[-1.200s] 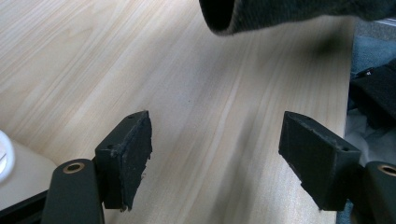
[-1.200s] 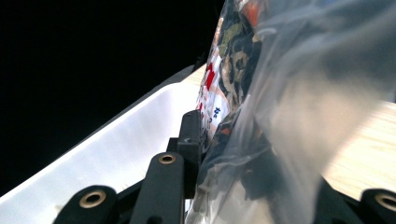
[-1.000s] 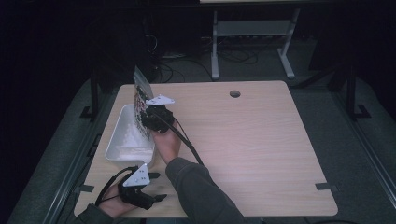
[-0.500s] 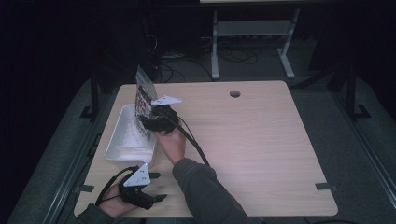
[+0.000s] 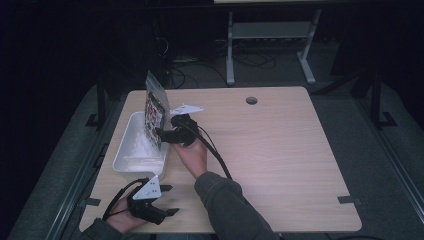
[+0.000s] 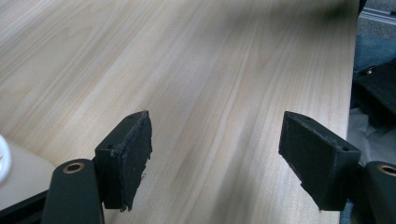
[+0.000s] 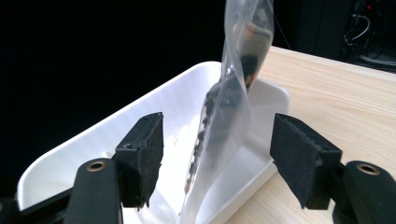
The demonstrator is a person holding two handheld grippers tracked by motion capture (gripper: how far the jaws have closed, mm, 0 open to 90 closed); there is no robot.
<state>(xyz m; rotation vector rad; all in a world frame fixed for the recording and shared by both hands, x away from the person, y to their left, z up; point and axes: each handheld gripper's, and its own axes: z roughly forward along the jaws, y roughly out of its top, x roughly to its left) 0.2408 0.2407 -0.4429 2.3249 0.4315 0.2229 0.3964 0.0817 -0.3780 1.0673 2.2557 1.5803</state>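
Surface [image 5: 280, 155]: light wood-grain top, rectangular, with a round cable hole [image 5: 251, 100] near its far edge. White rectangular tray [image 5: 131, 156]: lies directly on the surface, well apart from the hole, along the left edge toward the near side.

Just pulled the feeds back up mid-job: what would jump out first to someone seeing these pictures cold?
The clear plastic bag of dark pieces, standing on edge in the white tray at the table's left side. The right claw sits right beside it; its jaws have just been opening, and the bag stands between them untouched. The left claw rests open near the table's front edge, holding nothing.
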